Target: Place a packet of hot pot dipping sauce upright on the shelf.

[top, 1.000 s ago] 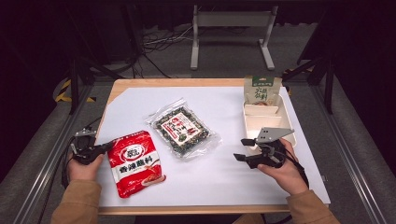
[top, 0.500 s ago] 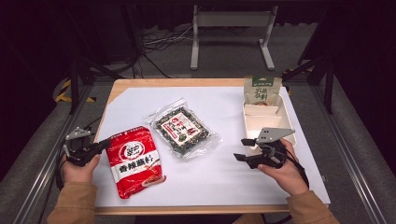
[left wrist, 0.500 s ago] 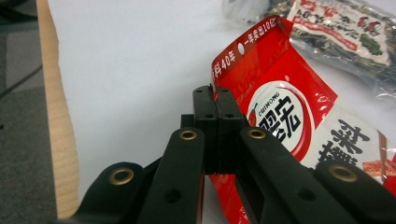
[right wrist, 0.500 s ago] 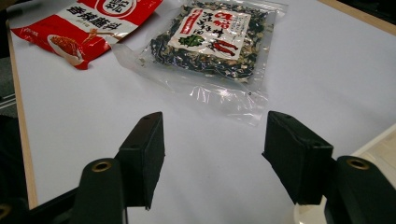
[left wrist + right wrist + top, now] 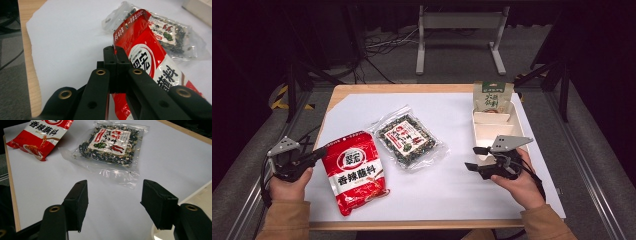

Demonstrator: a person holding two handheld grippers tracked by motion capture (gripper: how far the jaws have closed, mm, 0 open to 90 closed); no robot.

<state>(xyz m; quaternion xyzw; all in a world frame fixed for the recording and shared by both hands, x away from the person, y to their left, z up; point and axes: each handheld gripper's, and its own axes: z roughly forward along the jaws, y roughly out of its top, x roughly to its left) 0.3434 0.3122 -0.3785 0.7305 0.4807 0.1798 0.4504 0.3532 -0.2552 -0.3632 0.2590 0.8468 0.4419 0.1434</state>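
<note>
Nearest the person, at the counter's front left, the left gripper has its fingers clamped on the left edge of a red pouch. In the left gripper view the two black fingers meet with only the thin red film between them. The pouch lies on the white sheet, its near end towards the person and its top end angled away; it looks partly lifted at the gripped edge, though how far is hard to tell.

To do this step well, the grip should probably stay on the flat sealed margin, not the bulging middle, so the film does not slip out. A slow, level lift would likely keep the contents from sliding to one end and twisting the pouch. The path towards the box should pass clear of the clear bag beside it.

At the front right, the right gripper hangs just beside the white box, fingers wide apart and holding nothing.

In the middle lies a clear bag of dark dried bits, just right of the pouch.

Farthest, a green pouch stands upright in the box's far section.

Counts: one red pouch, one clear bag, one green pouch, one divided box, two grippers.
</note>
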